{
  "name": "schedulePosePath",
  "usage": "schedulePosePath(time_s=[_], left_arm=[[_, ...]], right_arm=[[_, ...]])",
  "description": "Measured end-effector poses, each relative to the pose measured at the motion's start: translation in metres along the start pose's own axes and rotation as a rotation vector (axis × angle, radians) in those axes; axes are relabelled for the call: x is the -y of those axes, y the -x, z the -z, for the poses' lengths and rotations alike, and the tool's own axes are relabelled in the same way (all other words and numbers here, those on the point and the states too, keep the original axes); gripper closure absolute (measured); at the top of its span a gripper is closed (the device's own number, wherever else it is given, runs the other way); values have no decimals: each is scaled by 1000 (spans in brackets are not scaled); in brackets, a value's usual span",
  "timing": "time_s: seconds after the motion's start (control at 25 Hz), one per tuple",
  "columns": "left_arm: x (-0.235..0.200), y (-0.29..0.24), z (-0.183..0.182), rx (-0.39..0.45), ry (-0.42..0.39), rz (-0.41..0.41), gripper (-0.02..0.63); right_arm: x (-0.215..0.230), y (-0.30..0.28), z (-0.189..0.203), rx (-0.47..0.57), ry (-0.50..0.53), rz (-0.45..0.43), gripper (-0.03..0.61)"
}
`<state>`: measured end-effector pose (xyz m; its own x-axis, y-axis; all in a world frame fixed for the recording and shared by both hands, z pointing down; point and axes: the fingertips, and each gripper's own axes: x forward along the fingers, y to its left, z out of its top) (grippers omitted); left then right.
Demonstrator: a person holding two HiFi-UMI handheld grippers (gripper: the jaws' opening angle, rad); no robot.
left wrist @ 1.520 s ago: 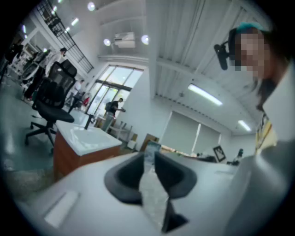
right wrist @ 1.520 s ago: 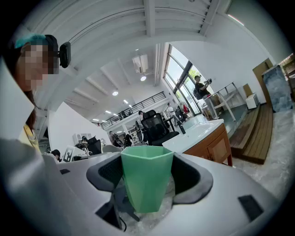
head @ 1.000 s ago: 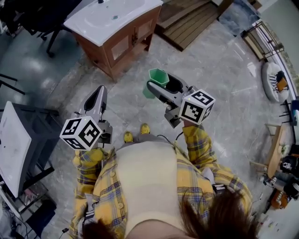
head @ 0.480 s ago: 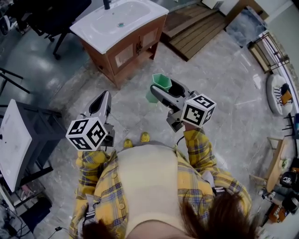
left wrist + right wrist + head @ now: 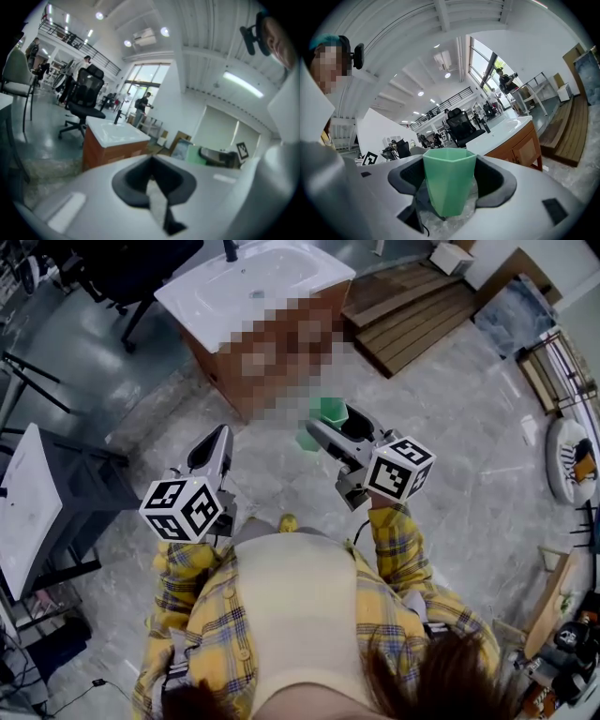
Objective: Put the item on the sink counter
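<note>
Upright green cup (image 5: 449, 183) pinched between my right fingers (image 5: 499, 180) — the sink table (image 5: 202, 306) lies ahead, slightly leftward, well apart — my left fingers (image 5: 131, 183) are pressed together, empty.

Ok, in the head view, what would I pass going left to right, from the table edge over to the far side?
White tabletop → left gripper → green cup → round white cushion.
</note>
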<state>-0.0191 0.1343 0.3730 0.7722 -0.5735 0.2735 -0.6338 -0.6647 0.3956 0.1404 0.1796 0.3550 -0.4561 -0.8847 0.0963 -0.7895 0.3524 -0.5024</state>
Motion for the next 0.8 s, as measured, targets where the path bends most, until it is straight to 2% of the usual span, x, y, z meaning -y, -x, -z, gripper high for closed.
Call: schedulePosePath(time_s=[0.44,0.64,0.8], left_arm=[[-18,-16,-8,-11,-11,-53,606],[-23,-28,-19,7,0,-31,606],[-46,-45,-34,8,13,-27,606]], right_arm=[[4,-29,-4,-12,-13,-71,276],[5,-44,-12,-17,-1,-85,276],[15,-76,-19,-38,7,-76,275]])
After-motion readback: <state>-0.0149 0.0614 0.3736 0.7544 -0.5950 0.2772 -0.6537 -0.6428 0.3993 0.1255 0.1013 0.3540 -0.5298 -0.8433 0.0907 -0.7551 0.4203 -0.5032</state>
